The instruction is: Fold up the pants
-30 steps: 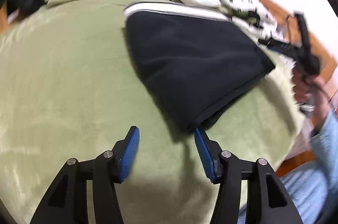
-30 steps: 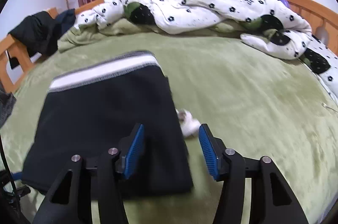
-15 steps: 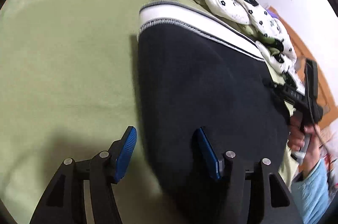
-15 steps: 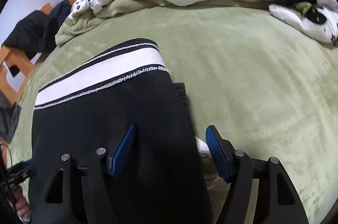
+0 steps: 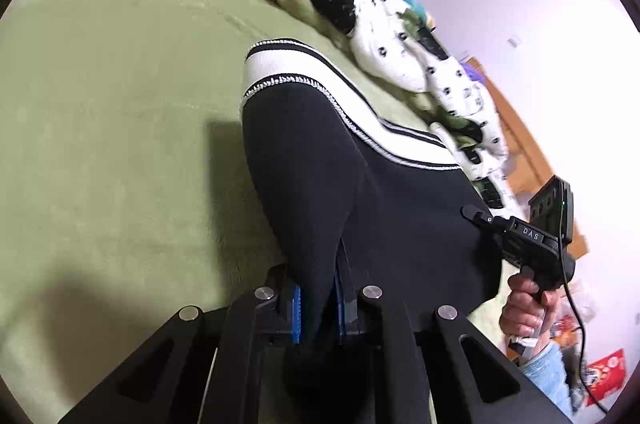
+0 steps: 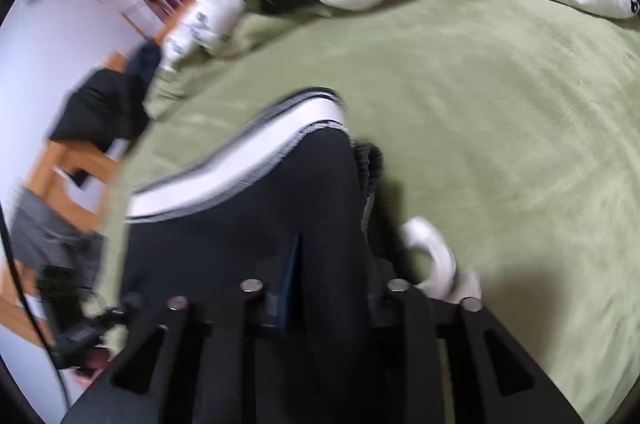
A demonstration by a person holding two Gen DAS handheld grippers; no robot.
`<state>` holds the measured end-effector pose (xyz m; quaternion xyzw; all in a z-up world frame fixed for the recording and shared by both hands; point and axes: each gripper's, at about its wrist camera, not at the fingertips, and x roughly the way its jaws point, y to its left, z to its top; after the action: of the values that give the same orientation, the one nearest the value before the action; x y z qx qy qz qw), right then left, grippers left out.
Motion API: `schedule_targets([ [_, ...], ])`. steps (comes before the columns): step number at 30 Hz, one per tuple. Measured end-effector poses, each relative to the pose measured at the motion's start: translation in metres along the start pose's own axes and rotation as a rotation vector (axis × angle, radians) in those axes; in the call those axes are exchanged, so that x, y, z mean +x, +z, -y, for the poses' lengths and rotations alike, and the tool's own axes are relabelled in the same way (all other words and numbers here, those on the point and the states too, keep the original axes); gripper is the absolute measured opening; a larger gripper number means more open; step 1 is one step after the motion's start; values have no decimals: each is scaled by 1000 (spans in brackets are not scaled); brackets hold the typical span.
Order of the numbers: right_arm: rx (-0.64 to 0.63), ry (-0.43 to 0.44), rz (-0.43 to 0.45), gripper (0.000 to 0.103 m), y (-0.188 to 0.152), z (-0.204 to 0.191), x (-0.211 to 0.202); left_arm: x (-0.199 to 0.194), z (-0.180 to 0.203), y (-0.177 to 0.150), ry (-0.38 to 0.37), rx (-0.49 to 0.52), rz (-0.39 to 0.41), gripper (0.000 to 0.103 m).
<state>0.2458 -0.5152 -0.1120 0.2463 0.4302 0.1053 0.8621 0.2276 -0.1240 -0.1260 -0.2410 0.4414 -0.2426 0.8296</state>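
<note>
Black folded pants point(image 5: 400, 204) with a white waistband point(image 5: 280, 68) lie on a green blanket. My left gripper point(image 5: 318, 288) is shut on their near left edge, and the fabric bulges up between the blue pads. In the right wrist view, a thick fold at the pants' point(image 6: 240, 232) near right edge fills my right gripper point(image 6: 332, 264), whose jaws are closing on it. The left wrist view shows the right gripper point(image 5: 532, 240) in a person's hand point(image 5: 524, 308) at the pants' right side. The right wrist view is blurred.
The green blanket point(image 6: 500, 104) covers the bed. A white flowered duvet point(image 5: 380, 24) is heaped along the far side. A small white cloth point(image 6: 436, 260) lies beside my right gripper. Dark clothes point(image 6: 100, 108) hang on a wooden chair at the left. The wooden bed frame point(image 5: 532, 160) runs along the right.
Both grippers moved forward over the pants' near edge and went from open to closed on the fabric. The edge now bunches up between each pair of fingers.
</note>
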Motion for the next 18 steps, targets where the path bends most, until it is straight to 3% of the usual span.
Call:
schedule_targets([
  [5, -26, 4, -35, 19, -29, -61, -1, -57, -23, 5, 41, -26, 35, 11],
  [9, -65, 97, -100, 19, -54, -124, 14, -120, -56, 10, 98, -42, 73, 12],
  [12, -75, 147, -142, 19, -76, -158, 30, -152, -80, 2, 260, 18, 60, 13],
  [14, -85, 108, -146, 16, -96, -168, 43, -153, -96, -9, 344, 57, 41, 19],
  [16, -175, -26, -64, 17, -112, -168, 51, -138, -117, -22, 406, 45, -2, 25],
  [18, -258, -132, -62, 23, -124, -160, 67, -124, -126, -29, 459, 25, -29, 36],
])
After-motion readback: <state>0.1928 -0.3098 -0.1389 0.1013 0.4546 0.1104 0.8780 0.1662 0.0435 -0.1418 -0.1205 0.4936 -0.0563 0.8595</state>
